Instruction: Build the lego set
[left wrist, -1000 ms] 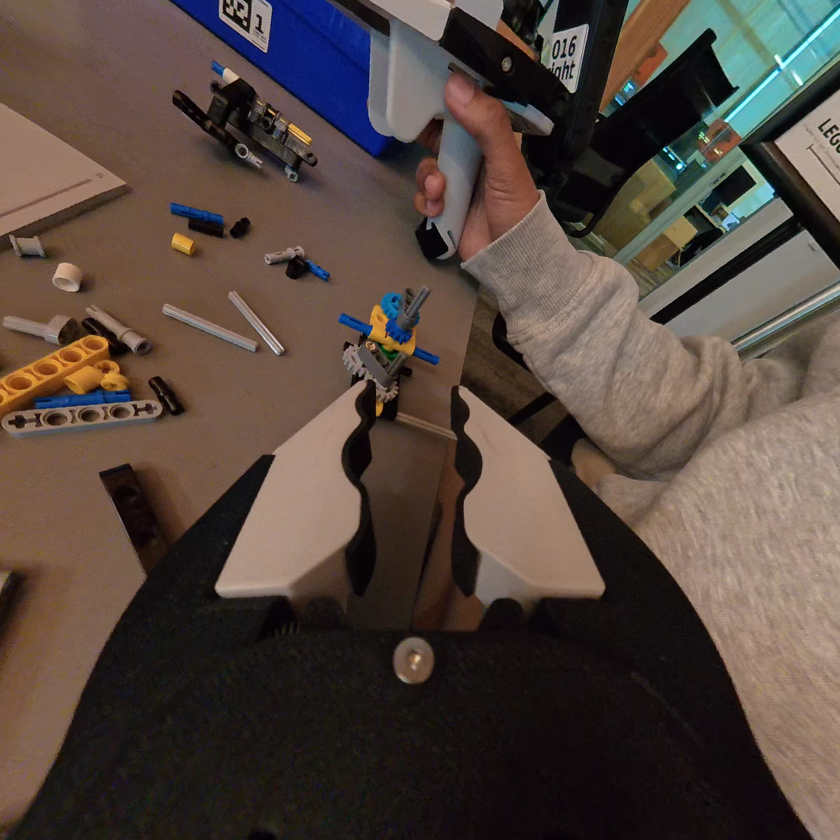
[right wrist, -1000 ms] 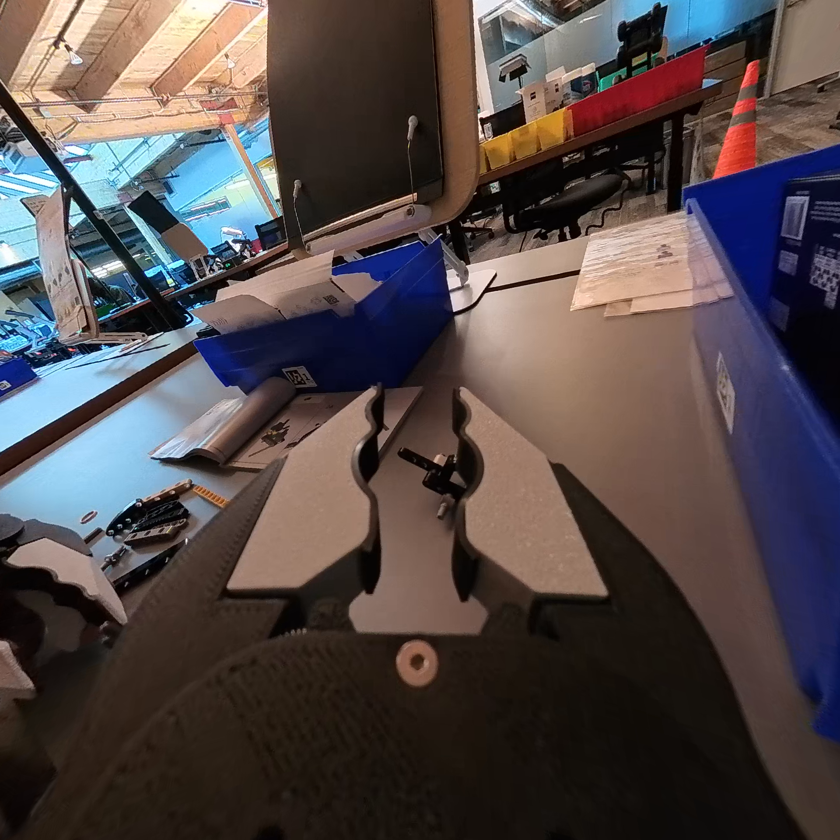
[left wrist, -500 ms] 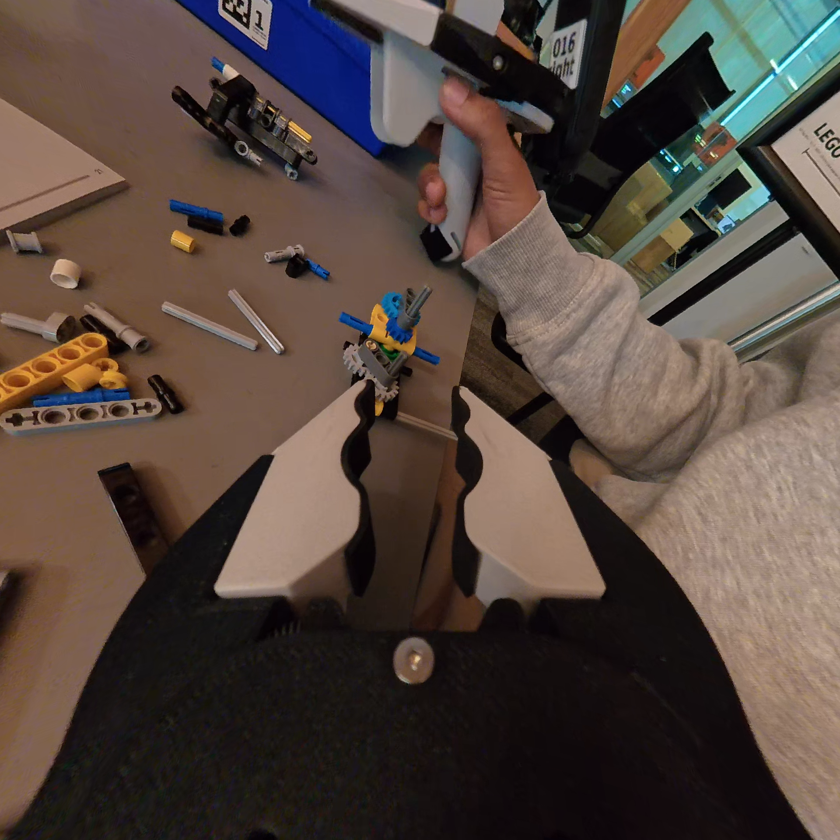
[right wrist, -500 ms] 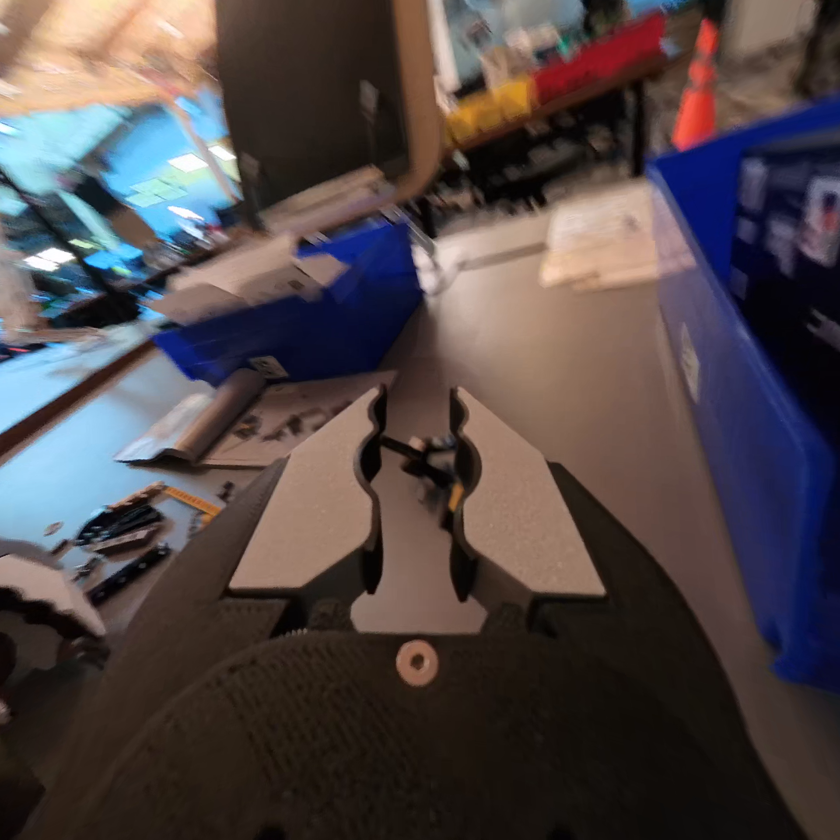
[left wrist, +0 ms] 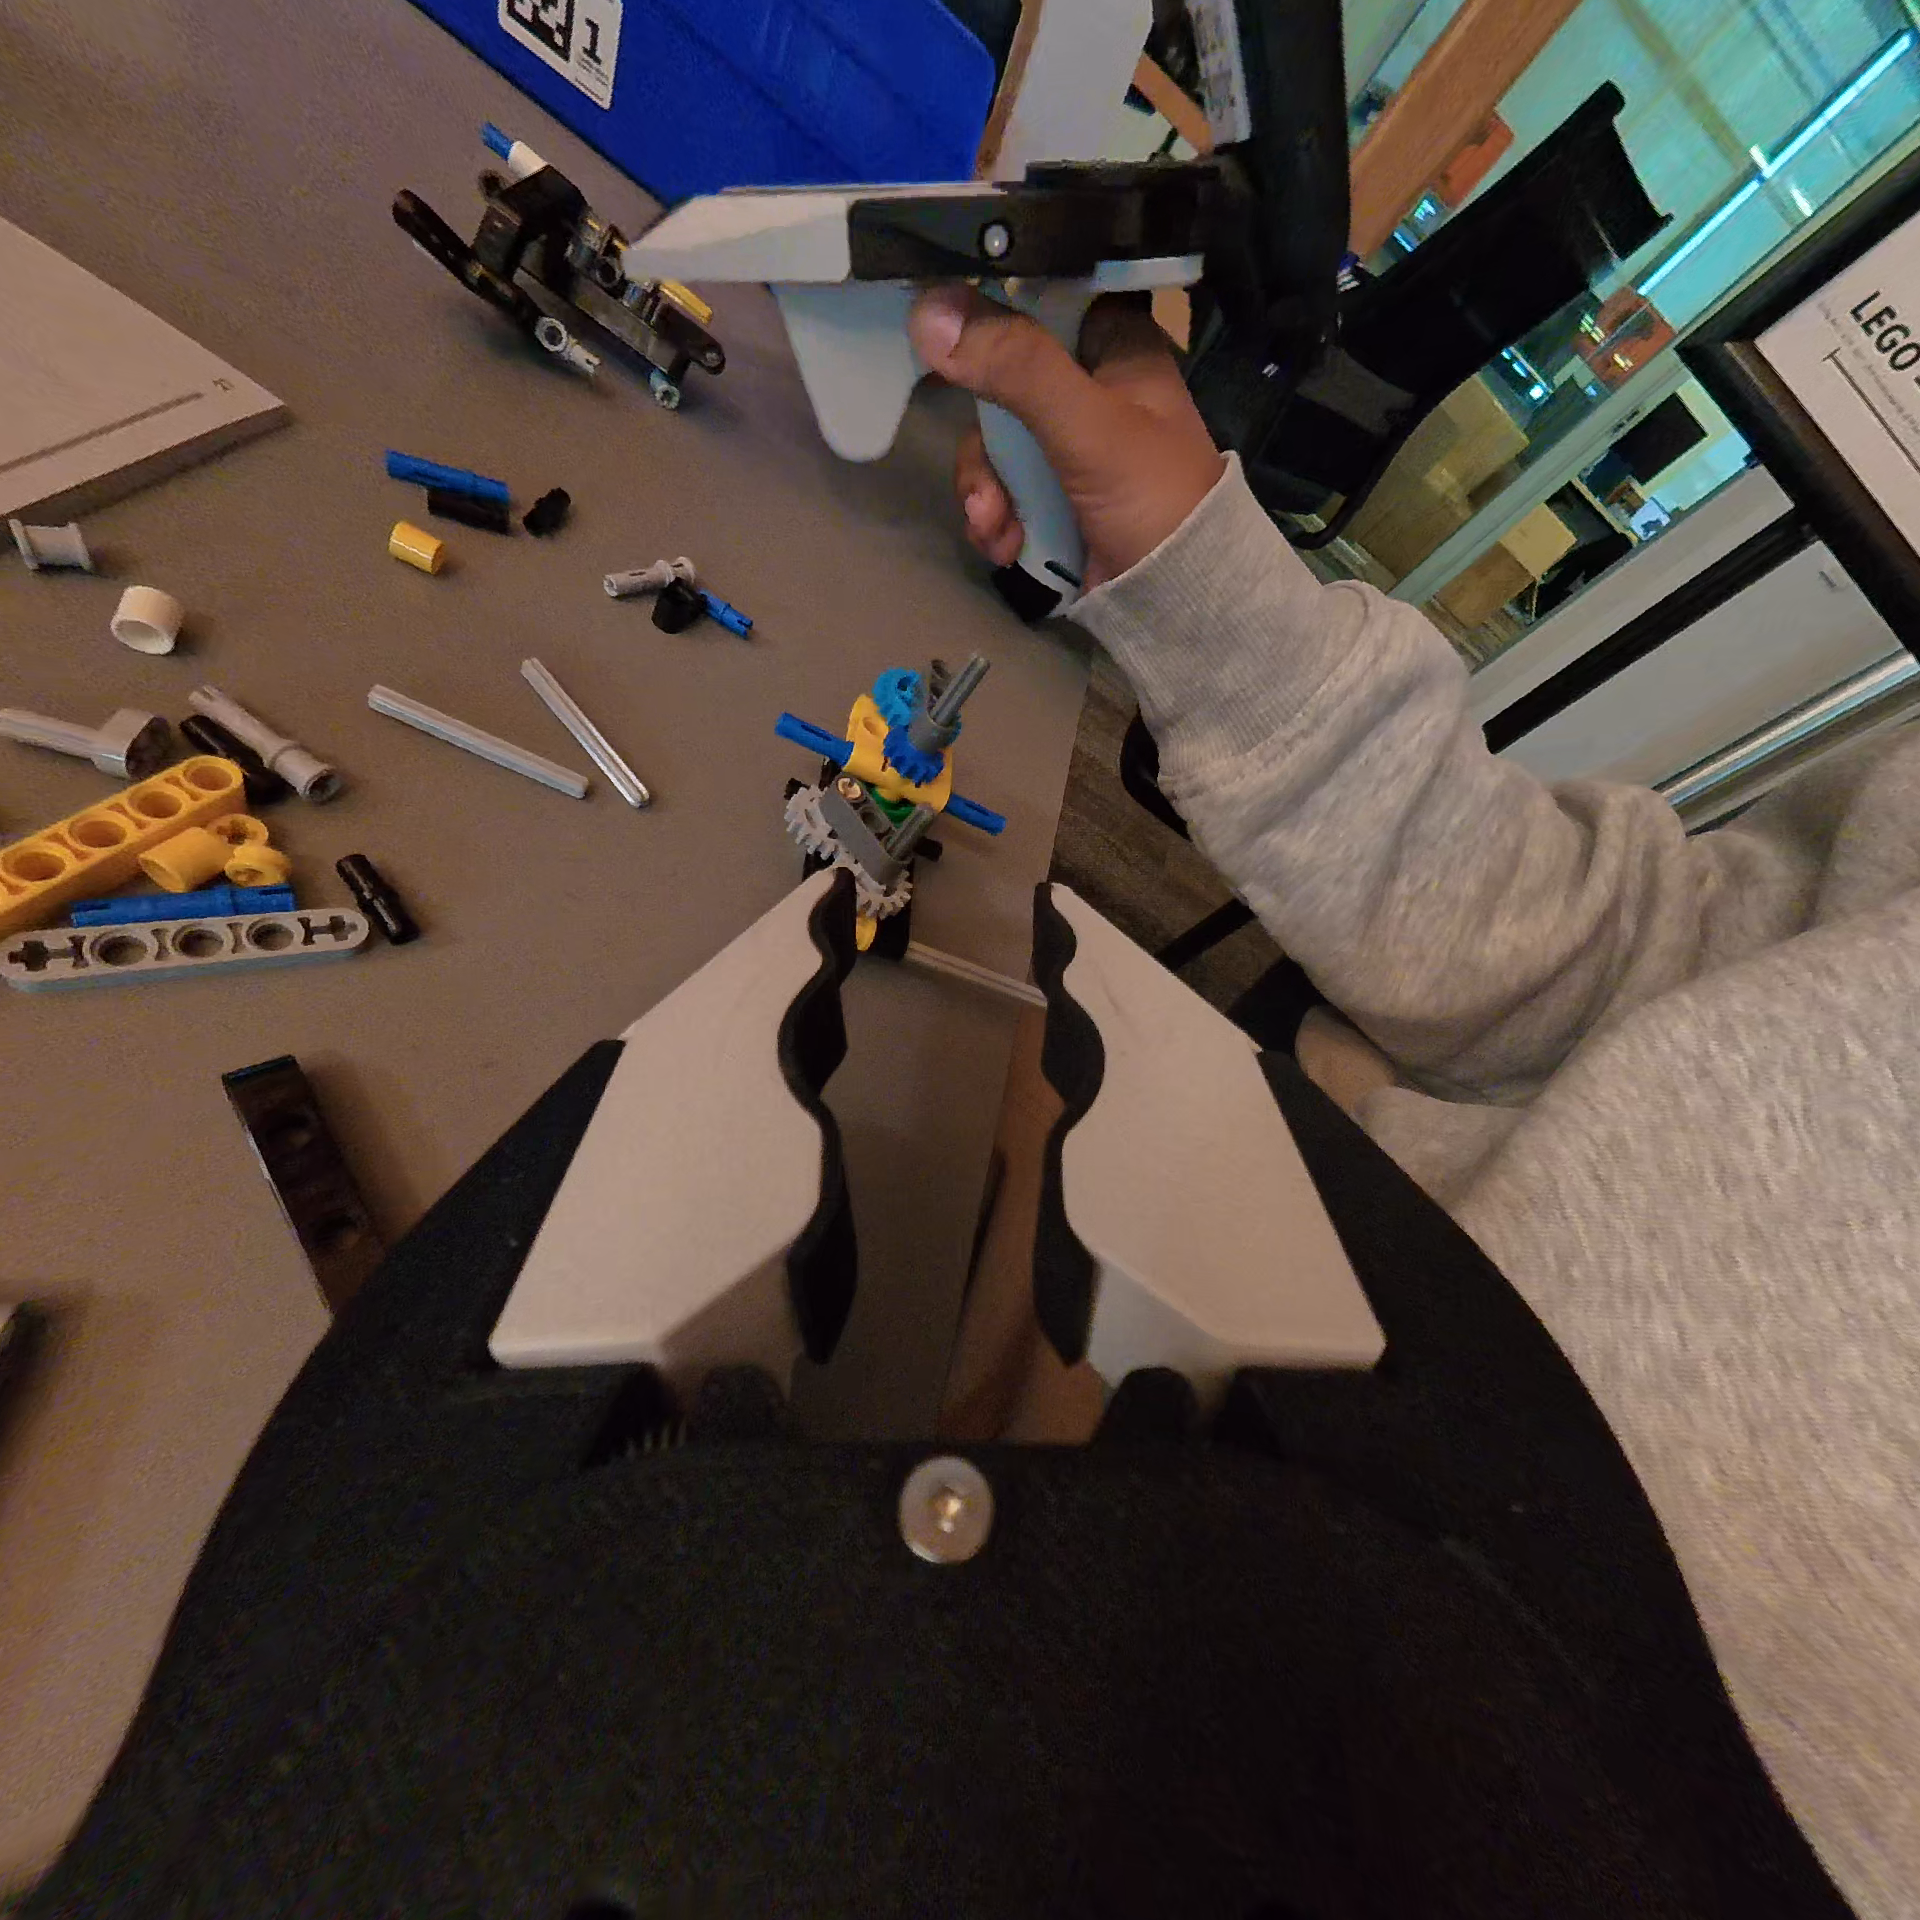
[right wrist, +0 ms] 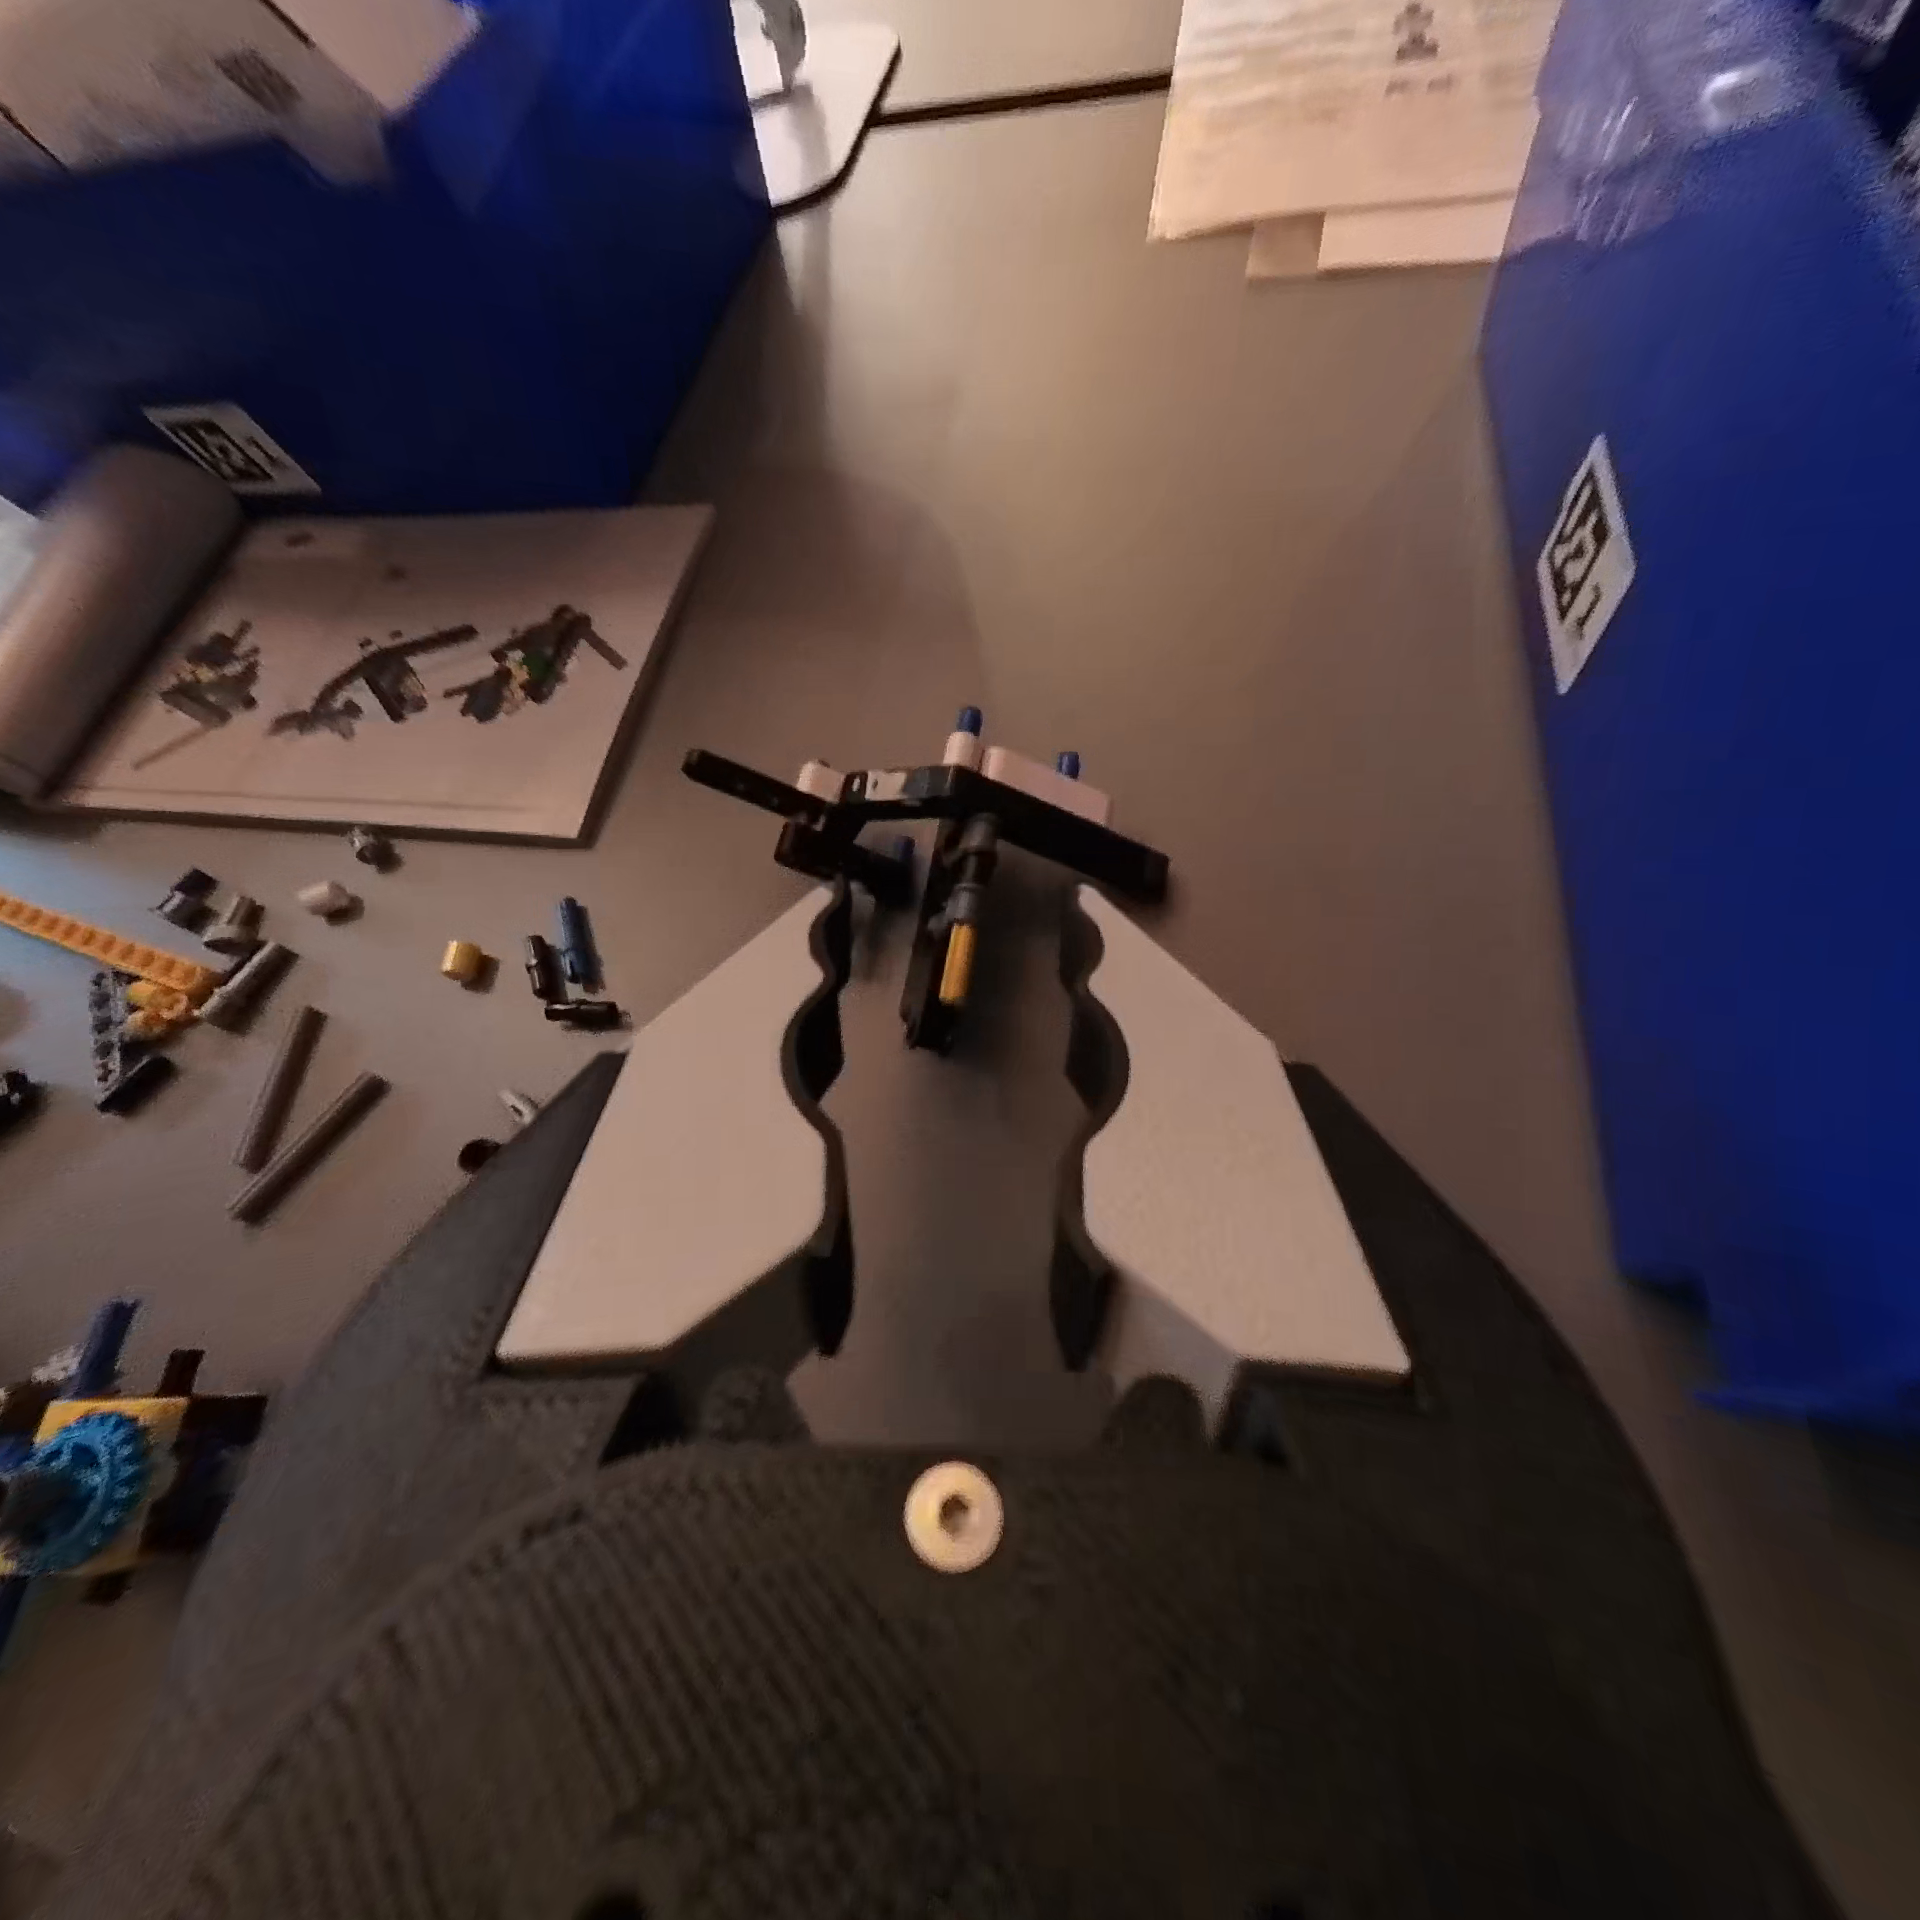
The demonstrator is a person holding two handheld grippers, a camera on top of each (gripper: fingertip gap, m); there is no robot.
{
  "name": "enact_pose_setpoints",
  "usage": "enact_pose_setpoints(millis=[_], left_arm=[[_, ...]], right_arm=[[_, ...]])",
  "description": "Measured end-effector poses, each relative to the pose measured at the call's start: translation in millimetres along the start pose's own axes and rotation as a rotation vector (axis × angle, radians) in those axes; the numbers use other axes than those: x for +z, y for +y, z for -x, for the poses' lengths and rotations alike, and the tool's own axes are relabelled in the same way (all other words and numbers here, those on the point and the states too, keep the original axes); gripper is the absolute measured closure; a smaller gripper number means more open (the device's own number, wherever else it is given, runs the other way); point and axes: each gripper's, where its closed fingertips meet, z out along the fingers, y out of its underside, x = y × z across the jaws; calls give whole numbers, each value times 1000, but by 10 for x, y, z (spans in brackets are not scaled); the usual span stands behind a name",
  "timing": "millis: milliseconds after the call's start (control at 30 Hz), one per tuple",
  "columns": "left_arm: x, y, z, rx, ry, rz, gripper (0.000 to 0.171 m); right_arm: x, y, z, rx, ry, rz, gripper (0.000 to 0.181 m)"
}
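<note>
A black Lego sub-assembly [right wrist: 935, 831] with white, blue and yellow parts lies on the grey table; it also shows in the left wrist view [left wrist: 561, 275]. My right gripper [right wrist: 956, 914] is open and empty, its fingertips just short of this assembly, which lies partly between them. In the left wrist view the right gripper [left wrist: 665, 249] reaches over that assembly. A small gear assembly [left wrist: 883, 790] of yellow, blue and grey parts stands near the table's edge. My left gripper [left wrist: 935, 914] is open and empty, just behind the gear assembly.
Loose parts lie at the left: grey axles [left wrist: 478, 743], a yellow beam [left wrist: 114, 831], a grey beam [left wrist: 177, 940], pins and bushes. An open instruction booklet [right wrist: 395, 665] lies at the back left. Blue bins [right wrist: 1714, 623] stand at the right and at the back [right wrist: 416, 260]. The person's sleeve [left wrist: 1403, 810] crosses the table edge. Tip to tip, the grippers are about 20 cm apart.
My right gripper has tipped downward and moved toward the black sub-assembly, which now lies between its fingertips. The left gripper has stayed still.
</note>
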Motion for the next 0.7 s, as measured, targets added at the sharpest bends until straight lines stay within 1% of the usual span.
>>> enact_pose_setpoints(millis=[100,233,333,400,433,533,700], left_arm=[[0,1,0,0,1,1,140],[0,2,0,-1,2,1,140],[1,2,-1,-1,2,1,140],[1,3,0,0,1,2,140],[1,3,-1,0,1,2,140],[2,3,0,2,0,2,140],[3,4,1,3,-2,3,140]], right_arm=[[35,68,-3,8,-1,46,141],[55,98,-13,17,1,68,147],[84,142,-3,16,-4,100,156],[103,178,14,14,-15,125,168],[105,182,21,15,-21,128,169],[78,139,19,34,-35,98,176],[9,31,22,92,-90,23,176]])
